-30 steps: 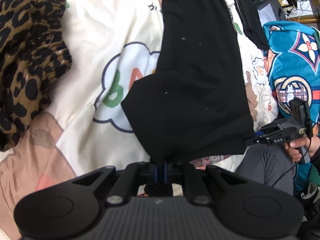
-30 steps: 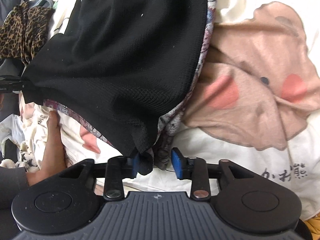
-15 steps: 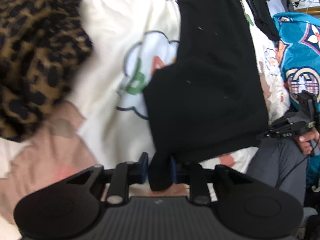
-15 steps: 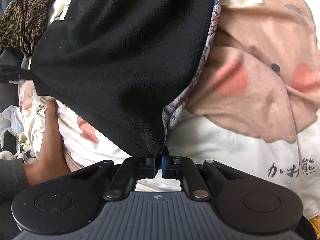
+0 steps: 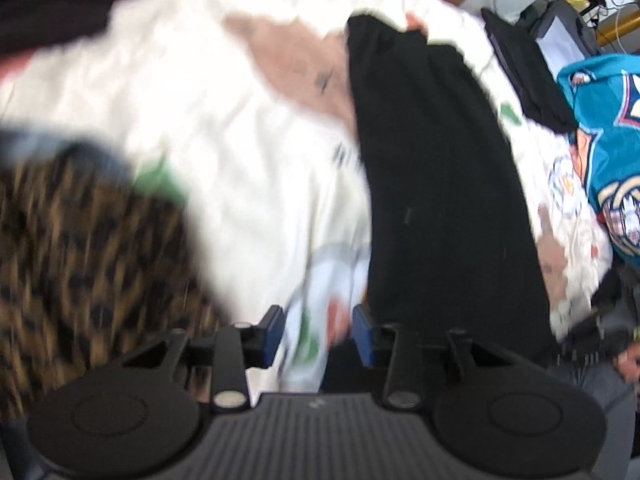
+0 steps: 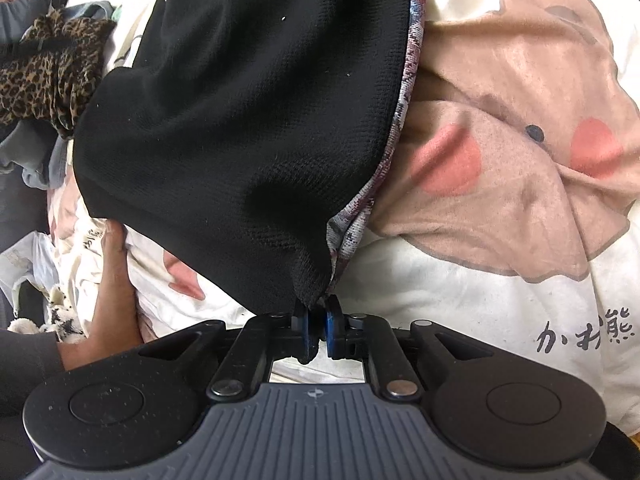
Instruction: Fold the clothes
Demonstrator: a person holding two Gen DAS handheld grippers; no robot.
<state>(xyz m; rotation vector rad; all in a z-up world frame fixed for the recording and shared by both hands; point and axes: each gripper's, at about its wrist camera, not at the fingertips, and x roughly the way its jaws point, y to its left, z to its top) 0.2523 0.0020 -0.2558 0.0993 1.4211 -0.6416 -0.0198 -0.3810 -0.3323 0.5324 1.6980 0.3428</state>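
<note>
A black garment point(image 6: 248, 100) lies long and narrow on the bed, with a patterned grey edge point(image 6: 404, 92) along its right side. My right gripper point(image 6: 316, 322) pinches its near corner; the jaws are easing open slightly, with the cloth still pressed between the pads. In the blurred left wrist view the black garment point(image 5: 440, 180) runs up the right half. My left gripper point(image 5: 318, 332) is just left of it, jaws opening. Only printed sheet shows between its pads, and the black cloth lies beside the right one.
A white cartoon-print bed sheet point(image 6: 500, 280) covers the bed. A leopard-print garment point(image 5: 80, 260) is heaped at the left, seen also as leopard cloth point(image 6: 48, 72). Teal patterned fabric point(image 5: 600, 120) hangs at the right edge. A person's hand point(image 6: 116, 280) rests on the sheet.
My left gripper let go of the black garment's corner, opened, and swung up and to the left. My right gripper closed on the garment's other corner and stayed in place.
</note>
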